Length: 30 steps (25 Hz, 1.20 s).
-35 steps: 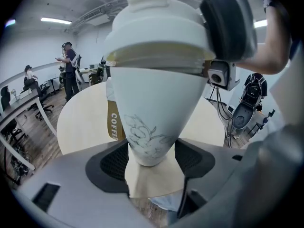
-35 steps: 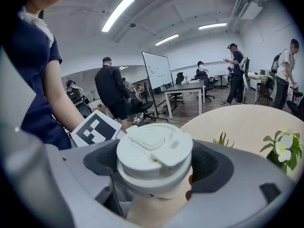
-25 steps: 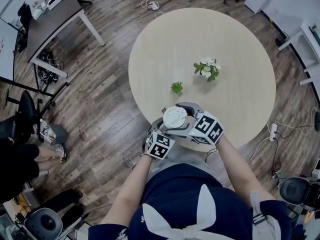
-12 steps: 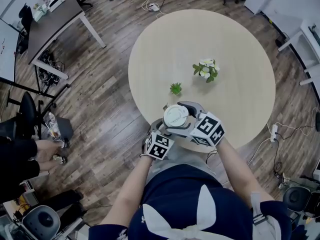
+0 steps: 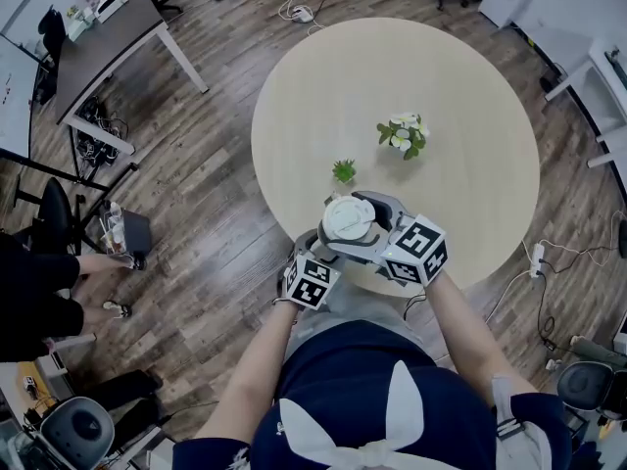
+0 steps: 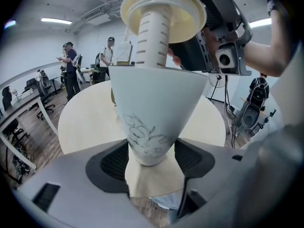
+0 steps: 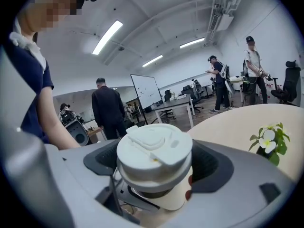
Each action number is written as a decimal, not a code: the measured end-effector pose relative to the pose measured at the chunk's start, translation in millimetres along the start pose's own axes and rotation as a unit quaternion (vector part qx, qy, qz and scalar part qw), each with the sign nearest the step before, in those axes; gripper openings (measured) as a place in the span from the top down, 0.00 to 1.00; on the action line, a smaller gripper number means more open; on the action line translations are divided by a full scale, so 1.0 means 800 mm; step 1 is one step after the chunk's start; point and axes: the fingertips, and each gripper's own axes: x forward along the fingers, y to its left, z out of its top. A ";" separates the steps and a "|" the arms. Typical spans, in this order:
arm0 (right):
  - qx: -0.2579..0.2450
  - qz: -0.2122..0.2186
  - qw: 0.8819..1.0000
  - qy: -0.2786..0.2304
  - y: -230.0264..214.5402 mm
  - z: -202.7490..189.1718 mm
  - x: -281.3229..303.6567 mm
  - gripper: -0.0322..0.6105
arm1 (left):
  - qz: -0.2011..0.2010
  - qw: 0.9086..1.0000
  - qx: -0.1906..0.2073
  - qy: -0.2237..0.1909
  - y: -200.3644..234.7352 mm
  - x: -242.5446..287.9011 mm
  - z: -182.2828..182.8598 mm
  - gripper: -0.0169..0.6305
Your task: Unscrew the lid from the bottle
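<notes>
Two tools share one bottle [image 6: 151, 113]. The left tool [image 6: 151, 158] is closed on its narrow bottom end, with black pads [image 6: 110, 164] pressing on both sides. The right tool [image 7: 154, 163] is closed round the lid [image 7: 153, 146], one pad on each side of its rim. In the head view the bottle is in the lower middle of the frame. It is held up in the air over the near edge of the table [image 5: 460, 116], not standing on it.

I think the bottle is hard and smooth, like a cup, with a small flower drawn on it. Smooth means slippery, so it could spin inside the pads when the lid is turned. It gets wider going up, so it could also slide down out of a weak hold. The left tool should squeeze firmly low on the body, where it is now. I cannot tell if anything is inside, so I cannot tell how heavy it is. If it dropped, it might crack.

The lid is wide, white and stiff, with a bumpy top. A thin neck [image 6: 153, 37] with rings shows under it at the top of the left gripper view. The rim is the best place to grab, flat on both sides, turning without tipping.
</notes>
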 end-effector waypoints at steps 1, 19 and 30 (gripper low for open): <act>0.007 0.000 1.000 -0.006 -0.001 0.002 -0.001 0.24 | 0.000 1.000 0.000 0.001 0.000 0.000 0.000 0.49; 0.080 -0.009 0.994 -0.072 -0.010 0.038 -0.034 0.24 | -0.005 1.000 0.002 0.005 -0.002 -0.004 0.000 0.49; 0.145 -0.010 0.983 -0.114 -0.023 0.048 -0.058 0.24 | -0.004 1.000 0.002 0.003 0.000 -0.004 -0.001 0.49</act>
